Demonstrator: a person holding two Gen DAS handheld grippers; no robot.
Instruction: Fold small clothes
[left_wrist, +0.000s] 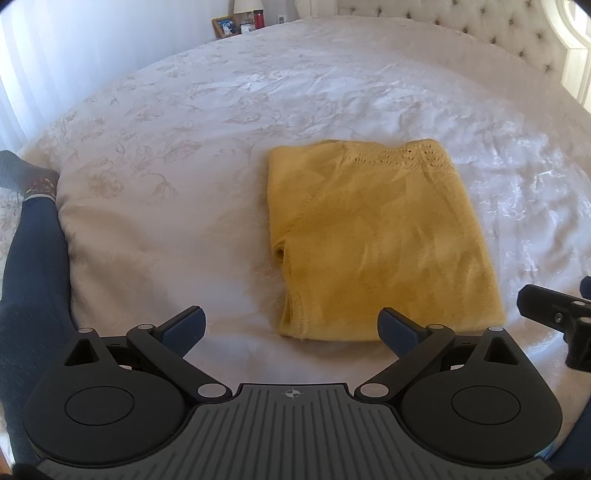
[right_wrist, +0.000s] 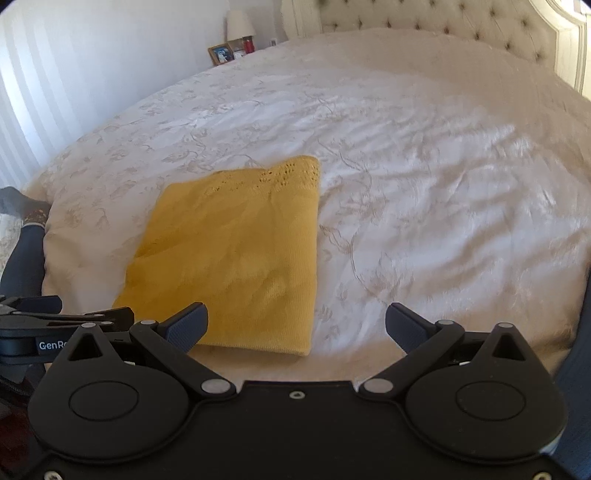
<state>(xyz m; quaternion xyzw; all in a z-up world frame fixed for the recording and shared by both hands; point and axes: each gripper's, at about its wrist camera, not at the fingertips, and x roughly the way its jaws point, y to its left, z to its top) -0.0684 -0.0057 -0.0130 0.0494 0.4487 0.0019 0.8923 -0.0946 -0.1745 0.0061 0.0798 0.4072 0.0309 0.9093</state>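
- At the far left of our left hand-held gripper (left_wrist: 291, 326) we see a person's leg in dark blue leggings (left_wrist: 35, 258), with a grey patterned sock (left_wrist: 26, 177), lying along the edge of the bed (left_wrist: 184, 129).
- Our left hand-held gripper hangs low over the pale floral bedspread with its fingers spread wide and nothing between them.
- Ahead of it and a little to its right lies the yellow knit garment (left_wrist: 380, 240), folded into a neat flat rectangle on the bed; the openwork trim sits at its far edge, and its near edge lies just beyond the left gripper's right fingertip.
- To the right of the left gripper, the right hand-held gripper (right_wrist: 297, 323) is also spread wide and empty; one of its black fingers shows at the edge of the left view.
- From the right gripper, the garment lies ahead and to its left, the near edge passing just behind its left fingertip; we cannot tell whether they touch.
- Far beyond both grippers stand a picture frame (left_wrist: 226, 26) and a tufted headboard (left_wrist: 480, 26).
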